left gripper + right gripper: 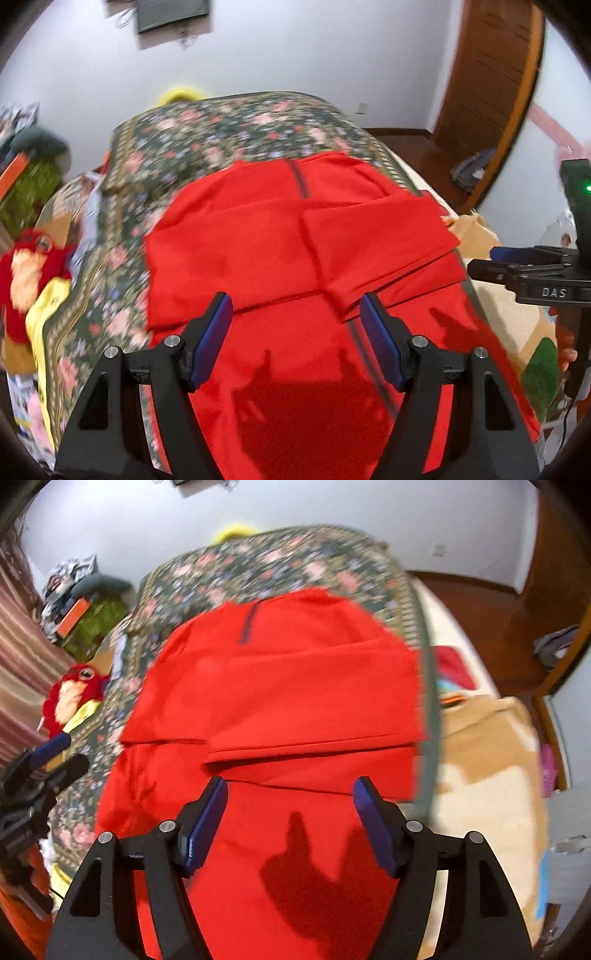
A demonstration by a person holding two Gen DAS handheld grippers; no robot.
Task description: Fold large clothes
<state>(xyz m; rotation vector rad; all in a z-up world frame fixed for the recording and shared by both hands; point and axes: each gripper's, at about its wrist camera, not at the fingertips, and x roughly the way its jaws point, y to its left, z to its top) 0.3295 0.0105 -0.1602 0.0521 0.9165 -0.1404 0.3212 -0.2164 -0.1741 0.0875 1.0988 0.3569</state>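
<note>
A large red garment (280, 251) with a dark zipper line lies spread on the floral bedspread (236, 125). Both sleeves are folded across its middle. My left gripper (297, 310) is open and empty, hovering above the garment's near half. My right gripper (290, 794) is also open and empty, above the near half of the same garment (288, 686), just short of the folded sleeve edge. The right gripper also shows at the right edge of the left wrist view (495, 264). The left gripper shows at the left edge of the right wrist view (55, 757).
A red and yellow plush toy (33, 273) lies left of the bed. A tan and cream blanket (491, 760) lies to the right of the garment. A wooden door (487, 96) stands at the far right. Clutter (81, 605) sits by the far left wall.
</note>
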